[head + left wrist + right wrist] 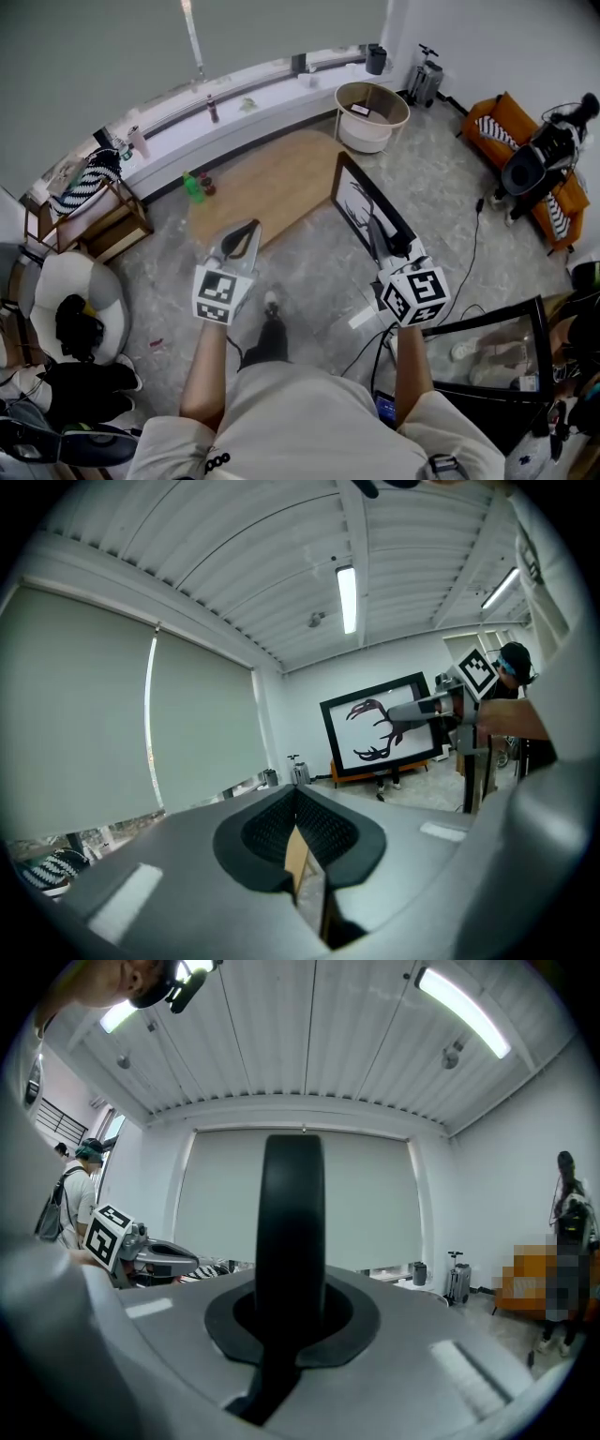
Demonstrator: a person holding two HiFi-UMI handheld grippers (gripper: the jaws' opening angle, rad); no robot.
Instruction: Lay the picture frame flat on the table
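The picture frame is black-edged with a dark antler drawing on white. It is held up on edge, tilted, above the floor just right of the wooden table. My right gripper is shut on its near edge. In the right gripper view the frame's black edge runs upright between the jaws. The left gripper view shows the frame's face across the room. My left gripper hangs over the table's near edge, shut, with nothing seen in it.
A green bottle and a small dark item stand on the table's left end. A round white side table sits beyond it. There is an orange sofa at right, a glass-topped table near my right arm and a wooden rack at left.
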